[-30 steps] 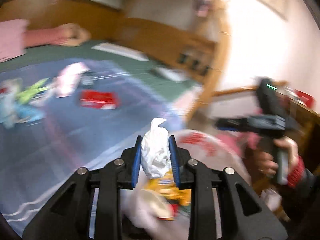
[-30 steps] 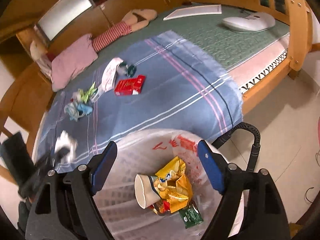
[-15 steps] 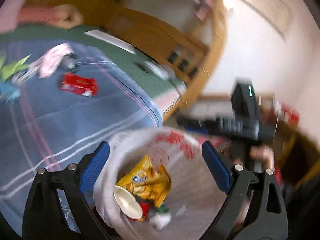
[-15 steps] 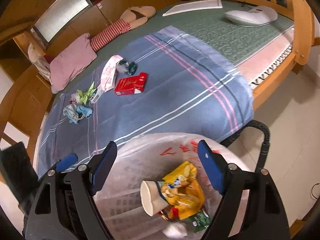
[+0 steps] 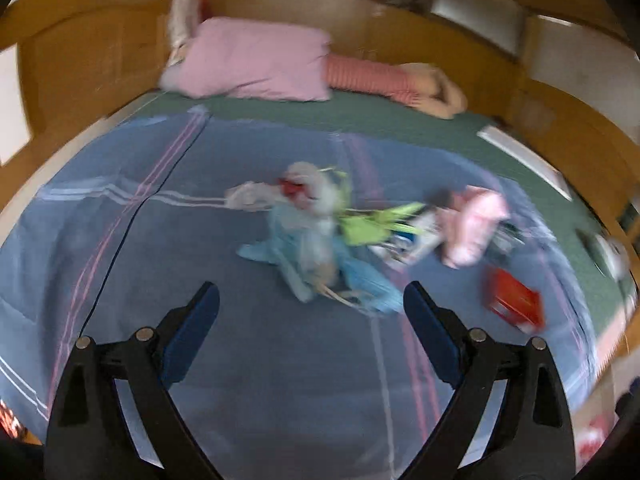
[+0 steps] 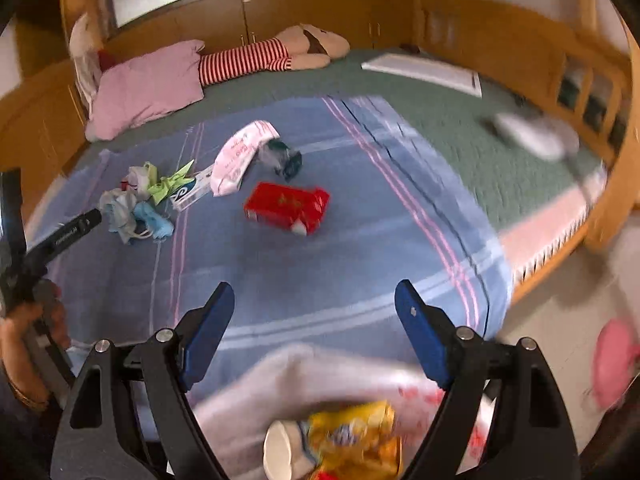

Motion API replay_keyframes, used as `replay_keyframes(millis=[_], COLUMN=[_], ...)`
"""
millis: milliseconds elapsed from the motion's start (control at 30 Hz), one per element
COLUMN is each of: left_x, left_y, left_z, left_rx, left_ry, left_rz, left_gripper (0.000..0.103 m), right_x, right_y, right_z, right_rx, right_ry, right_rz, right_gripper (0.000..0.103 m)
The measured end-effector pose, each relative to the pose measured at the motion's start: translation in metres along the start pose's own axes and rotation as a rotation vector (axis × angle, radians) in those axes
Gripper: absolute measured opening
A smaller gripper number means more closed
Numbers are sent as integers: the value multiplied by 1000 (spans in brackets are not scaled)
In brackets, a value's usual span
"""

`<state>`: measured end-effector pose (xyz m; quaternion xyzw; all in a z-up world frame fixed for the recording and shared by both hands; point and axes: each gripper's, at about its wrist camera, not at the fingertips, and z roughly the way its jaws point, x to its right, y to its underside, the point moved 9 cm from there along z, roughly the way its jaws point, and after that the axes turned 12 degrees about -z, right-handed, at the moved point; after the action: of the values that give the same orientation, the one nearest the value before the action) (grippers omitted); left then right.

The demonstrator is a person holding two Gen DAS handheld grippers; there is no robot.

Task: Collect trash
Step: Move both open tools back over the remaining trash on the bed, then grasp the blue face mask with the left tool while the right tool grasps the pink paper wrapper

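Trash lies on a blue striped blanket [image 5: 280,360]. In the left wrist view my left gripper [image 5: 312,312] is open and empty, just short of a heap of blue and white crumpled wrappers [image 5: 308,240] with a green wrapper [image 5: 372,224], a pink-white packet [image 5: 476,224] and a red box [image 5: 512,300] to the right. In the right wrist view my right gripper [image 6: 314,312] is open and empty above the white trash bag [image 6: 320,392], which holds a paper cup [image 6: 280,448] and yellow snack bag [image 6: 356,432]. The red box [image 6: 288,208] lies ahead. The left gripper [image 6: 64,236] shows at the left.
A pink pillow [image 6: 148,84] and a striped plush doll [image 6: 276,56] lie at the bed's head. A white flat box [image 6: 424,70] and a white object [image 6: 532,136] lie on the green cover. Wooden bed frame [image 6: 560,248] and floor are at the right.
My left gripper opened and dropped the white crumpled wad into the bag, then swung left over the bed toward the wrapper heap. The right gripper tilted up from the bag toward the bed.
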<state>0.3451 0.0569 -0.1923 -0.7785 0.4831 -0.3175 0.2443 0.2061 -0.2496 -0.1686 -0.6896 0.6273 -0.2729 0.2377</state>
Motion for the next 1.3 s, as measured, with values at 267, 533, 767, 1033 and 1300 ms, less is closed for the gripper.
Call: replay_keyframes(millis=[267,533,767,1033,1300], left_x=[-24,-15,-1,-13,-42], left_y=[-19,-24,-14,-13,-2], left_z=[60,111,116,60,50], left_rx=[-70,-154,-247,-168,-209], left_ry=[-45,-8,138,138,152], left_rz=[-85,-31,-50,-19,-108], left_gripper=[93,94,24,17,18], right_x=[-39,-80,-88,-92,-98], right_y=[-57,-80,-105,-150,-134], right_z=[67,108,145,218,244], right_rx=[-25,-65,-86,-105,-180], right_ry=[-12,-37,-126,-29,-121], right_rz=[-91,-162,-57,3,54], right_gripper=[81,81,81,81,28])
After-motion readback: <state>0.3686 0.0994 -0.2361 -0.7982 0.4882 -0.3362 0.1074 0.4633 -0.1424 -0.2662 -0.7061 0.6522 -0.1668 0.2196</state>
